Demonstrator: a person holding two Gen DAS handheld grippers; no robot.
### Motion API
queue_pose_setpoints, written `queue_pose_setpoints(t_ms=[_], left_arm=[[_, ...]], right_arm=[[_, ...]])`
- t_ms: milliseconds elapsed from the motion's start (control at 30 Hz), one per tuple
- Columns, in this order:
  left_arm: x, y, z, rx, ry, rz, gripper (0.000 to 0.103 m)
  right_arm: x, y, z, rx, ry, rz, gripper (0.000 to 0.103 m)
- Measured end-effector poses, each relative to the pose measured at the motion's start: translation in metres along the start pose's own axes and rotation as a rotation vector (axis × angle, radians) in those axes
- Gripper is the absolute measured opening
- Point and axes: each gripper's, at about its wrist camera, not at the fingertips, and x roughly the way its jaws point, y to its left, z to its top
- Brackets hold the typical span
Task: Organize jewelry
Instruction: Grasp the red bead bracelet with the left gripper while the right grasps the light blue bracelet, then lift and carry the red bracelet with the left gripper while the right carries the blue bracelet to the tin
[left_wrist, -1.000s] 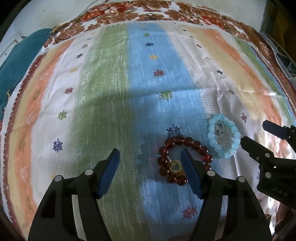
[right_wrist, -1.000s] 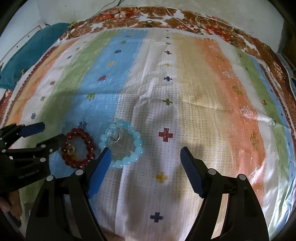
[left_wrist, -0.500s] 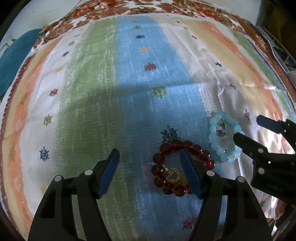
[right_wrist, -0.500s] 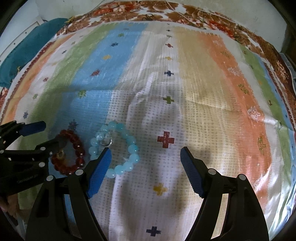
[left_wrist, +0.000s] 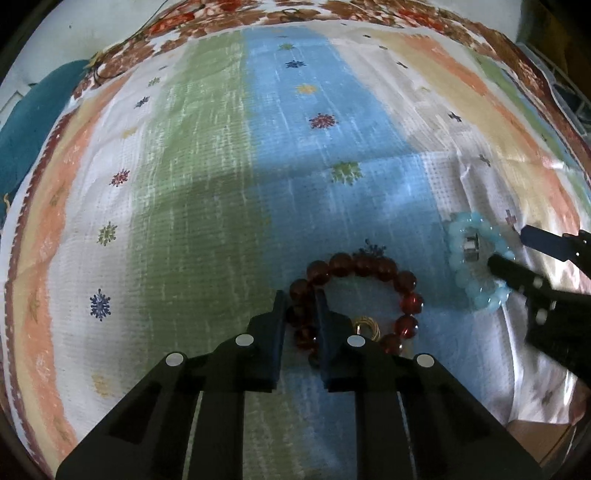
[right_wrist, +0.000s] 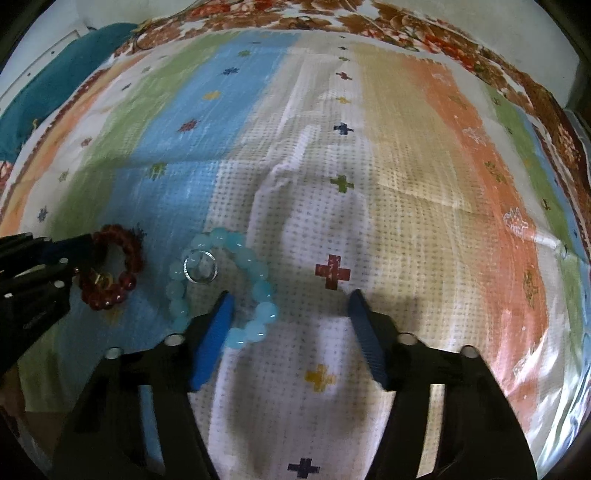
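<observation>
My left gripper (left_wrist: 300, 317) has just closed; its jaws pinch the near-left beads of the red bracelet (left_wrist: 373, 266) lying on the striped cloth (left_wrist: 207, 192). My right gripper (right_wrist: 290, 321), jaws closing but still spread, straddles one side of the blue bracelet (right_wrist: 255, 266); the inner finger (right_wrist: 218, 325) stands inside the loop, near a clear ring (right_wrist: 200, 266). No legible writing.

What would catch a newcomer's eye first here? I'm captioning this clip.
Two bead bracelets on the striped cloth. The left claw has just closed on the dark red bracelet, which has a gold ring inside. The right claw, closing, straddles the pale blue bracelet, which encircles a silver ring.
</observation>
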Motion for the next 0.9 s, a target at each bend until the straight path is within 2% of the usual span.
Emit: queue_pose_setpoints(t_ms=[67,133,567,900], left_arm=[[-0.001,0.0,-0.002,0.011,0.0,0.005,0.014],[-0.002,0.002,-0.002,0.001,0.001,-0.005,0.013],[-0.042,0.007,-0.014,-0.014,-0.046,-0.018,0.013],[-0.065,0.01,-0.022,-0.021,-0.065,0.009,0.013]], right_arm=[[-0.001,0.0,-0.001,-0.002,0.004,0.009,0.033],[-0.001,0.002,-0.002,-0.013,0.009,0.018,0.015],[-0.035,0.012,-0.003,-0.04,-0.07,0.043,0.012],[-0.061,0.013,-0.012,-0.038,-0.083,0.062,0.012]])
